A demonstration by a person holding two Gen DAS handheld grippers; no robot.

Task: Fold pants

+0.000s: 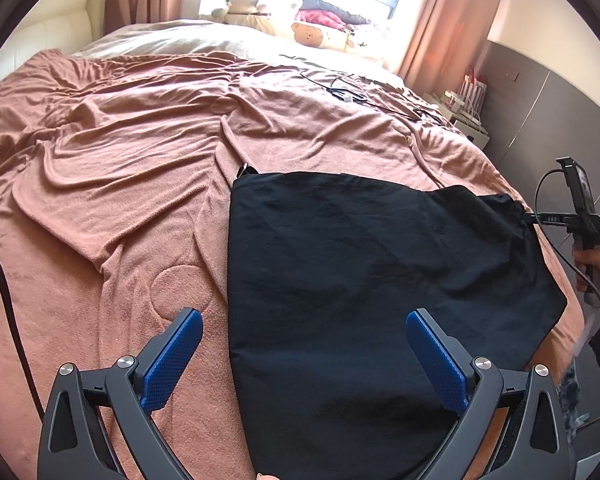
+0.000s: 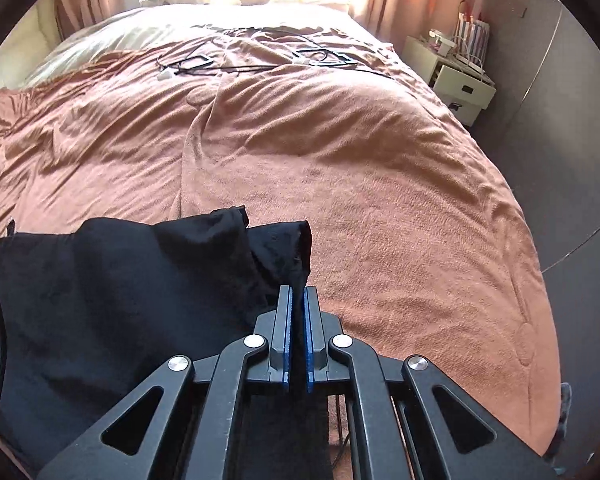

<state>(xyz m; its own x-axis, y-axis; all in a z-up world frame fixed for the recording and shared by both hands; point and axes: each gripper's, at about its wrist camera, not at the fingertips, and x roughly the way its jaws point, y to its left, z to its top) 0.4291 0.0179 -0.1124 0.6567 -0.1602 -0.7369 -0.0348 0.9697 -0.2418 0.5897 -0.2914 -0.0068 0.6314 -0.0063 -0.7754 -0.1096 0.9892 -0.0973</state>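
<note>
On the left, the left gripper hangs with its blue pads spread wide and holds nothing; one pad is over the pink blanket, the other over the black pants. The pants lie partly folded on the blanket at the near edge of the bed. On the right, the right gripper is pressed together, pinching an edge of the pants.

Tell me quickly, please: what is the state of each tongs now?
Left tongs: open, holding nothing, above the black pants.
Right tongs: closed on an edge of the black pants.
</note>
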